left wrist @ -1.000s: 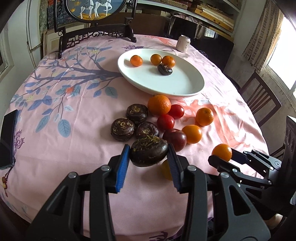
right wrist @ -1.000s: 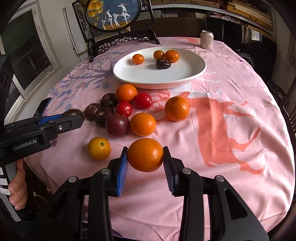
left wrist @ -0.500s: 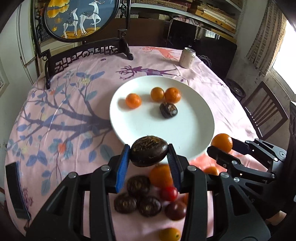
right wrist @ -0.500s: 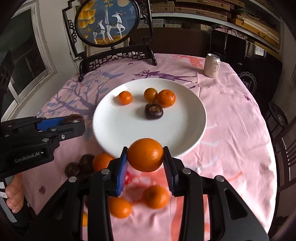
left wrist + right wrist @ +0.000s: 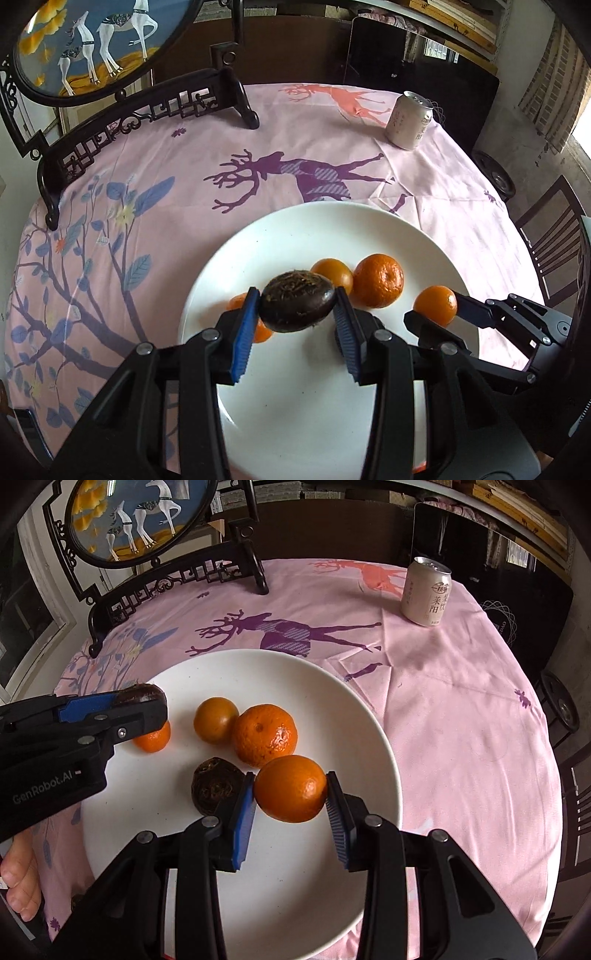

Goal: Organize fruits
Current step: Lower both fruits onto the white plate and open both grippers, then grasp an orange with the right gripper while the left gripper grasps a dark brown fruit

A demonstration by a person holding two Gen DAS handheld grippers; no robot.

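Tablecloth (image 5: 461,709) carries a white plate (image 5: 155,834) with three oranges and a dark fruit (image 5: 214,784). Left gripper (image 5: 295,317) clamps a brown fruit (image 5: 297,304) over the plate; right gripper (image 5: 290,805) clamps an orange (image 5: 290,788) there.

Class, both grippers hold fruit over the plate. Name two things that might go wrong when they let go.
1. The right gripper holds its orange beside the dark fruit and the large mandarin; dropped, it may knock them.
2. The left gripper's brown fruit is rounded and may roll towards the plate rim.
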